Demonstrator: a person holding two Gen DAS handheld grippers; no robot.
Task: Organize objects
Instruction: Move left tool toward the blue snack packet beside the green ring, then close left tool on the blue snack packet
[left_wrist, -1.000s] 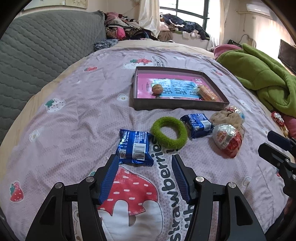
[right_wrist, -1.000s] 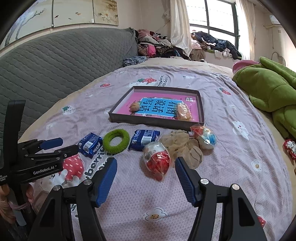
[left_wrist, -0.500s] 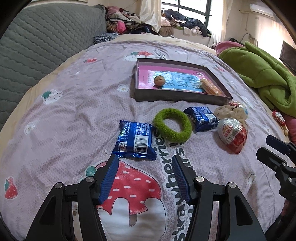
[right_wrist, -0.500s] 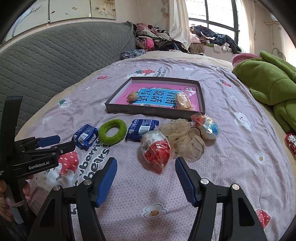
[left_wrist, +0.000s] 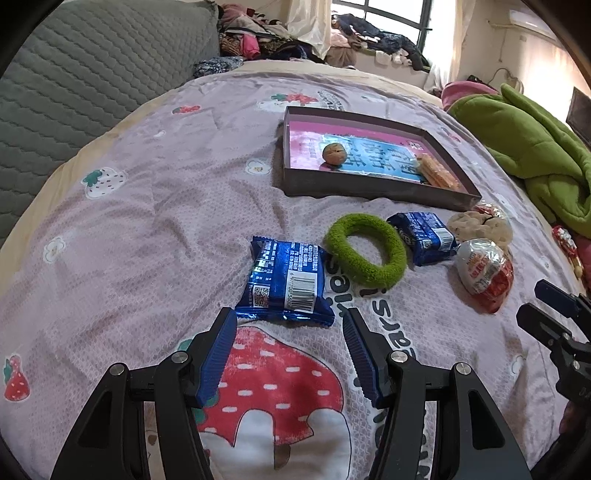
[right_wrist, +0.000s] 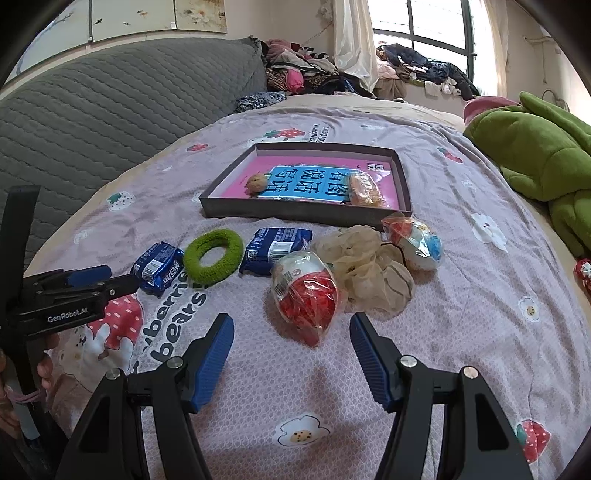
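Since a second ago you have lowered both wide-open, empty claws, so the left gripper (left_wrist: 290, 319) now frames the nearest blue snack packet (left_wrist: 286, 282) and the right gripper (right_wrist: 291, 328) the red egg-shaped packet (right_wrist: 304, 295), both outside the tray (right_wrist: 295, 213).

1. It's a lived-in home bedroom: a bed (right_wrist: 461, 206) under a strawberry-print quilt fills the room.
2. A grey quilted headboard (right_wrist: 110, 110) stands behind it.
3. Clothes (right_wrist: 314, 74) are heaped by the curtained window (right_wrist: 436, 26), and a green blanket (right_wrist: 535, 155) lies crumpled alongside.
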